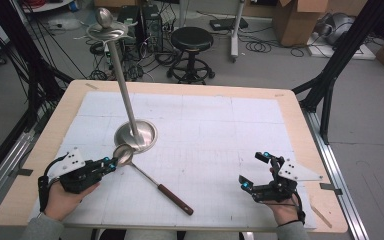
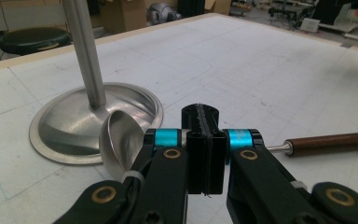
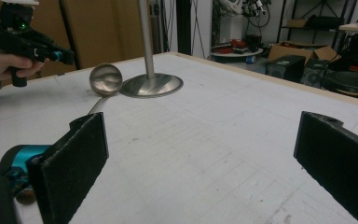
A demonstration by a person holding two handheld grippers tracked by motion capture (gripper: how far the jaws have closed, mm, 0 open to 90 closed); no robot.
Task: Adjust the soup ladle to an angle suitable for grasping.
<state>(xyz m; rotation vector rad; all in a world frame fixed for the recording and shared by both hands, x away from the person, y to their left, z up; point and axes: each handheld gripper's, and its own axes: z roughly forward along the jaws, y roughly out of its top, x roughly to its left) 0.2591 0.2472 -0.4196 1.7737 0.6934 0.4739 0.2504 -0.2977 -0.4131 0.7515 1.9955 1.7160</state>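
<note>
Starting at the left tongs (image 1: 114,163): they are shut tight beside the bowl of the shiny metal ladle with the brown wooden handle (image 1: 145,175). I cannot tell if they pinch its thin stem, which is hidden behind them. The ladle lies on the white table (image 1: 290,115), its handle pointing to 4 o'clock. The tall silver stand with a round foot (image 1: 125,95) is at 1 o'clock, just beside the bowl. The right tongs (image 1: 253,169) are wide open and hold nothing. I think the grab is only starting; lifting and hanging the ladle are left.

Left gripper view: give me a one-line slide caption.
Left hand-held gripper, jaws closed, above the thin shaft of a steel ladle with brown wooden handle, beside the round steel stand base on the white-covered table.
</note>
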